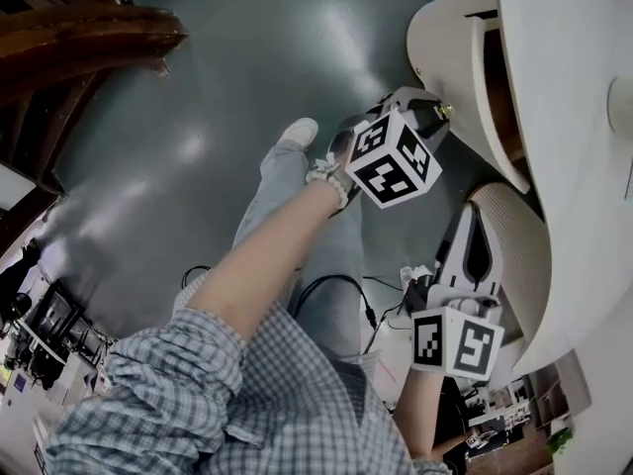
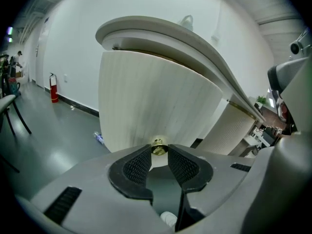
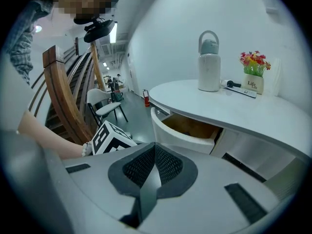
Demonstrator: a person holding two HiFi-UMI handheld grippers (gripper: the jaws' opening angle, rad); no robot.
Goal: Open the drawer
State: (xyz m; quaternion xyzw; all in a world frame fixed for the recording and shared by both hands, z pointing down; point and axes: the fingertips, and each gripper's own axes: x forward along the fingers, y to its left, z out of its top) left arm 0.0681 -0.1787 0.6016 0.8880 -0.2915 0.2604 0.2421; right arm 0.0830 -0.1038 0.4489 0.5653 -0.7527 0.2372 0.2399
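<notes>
Overhead, the left gripper (image 1: 436, 114) is seen at the brass knob (image 1: 447, 110) of the curved drawer (image 1: 440, 43), which stands partly drawn out beneath the desk top (image 1: 564, 117). Through the left gripper view the knob is pinched between the pad tips, so a straight, level pull is advised; through the right gripper view the right gripper (image 3: 155, 155) is shown closed on nothing.
</notes>
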